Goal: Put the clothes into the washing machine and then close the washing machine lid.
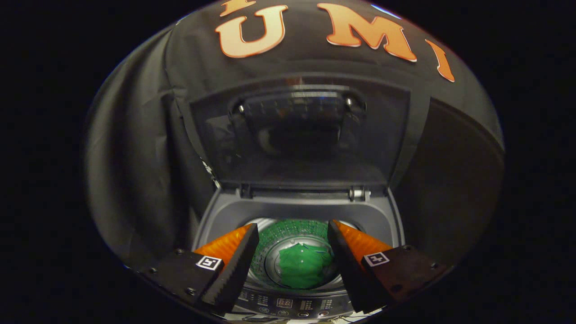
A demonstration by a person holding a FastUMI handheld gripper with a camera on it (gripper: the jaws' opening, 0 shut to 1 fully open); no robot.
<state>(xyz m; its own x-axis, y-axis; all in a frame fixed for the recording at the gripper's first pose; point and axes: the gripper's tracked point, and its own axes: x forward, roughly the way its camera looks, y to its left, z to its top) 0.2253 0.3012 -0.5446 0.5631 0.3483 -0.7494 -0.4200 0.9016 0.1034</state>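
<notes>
Green cloth, a crumpled garment (302,271), lies at the bottom of the washing machine's drum (294,234), low in the middle of the tub.

Gripper view: the gripper (292,256) hangs above the washing machine (297,211), its two black, ribbed fingers (234,270) spread wide with nothing between them but the sight of the drum and the garment far below. Orange backing shows behind each finger. Beyond the drum, the lid (301,135) stands raised and hinged at the machine's back edge, dark and see-through, with a handle bar near its top. On the near side of the drum, under the fingertips, runs the control panel (288,305) with small lit displays and buttons.
</notes>
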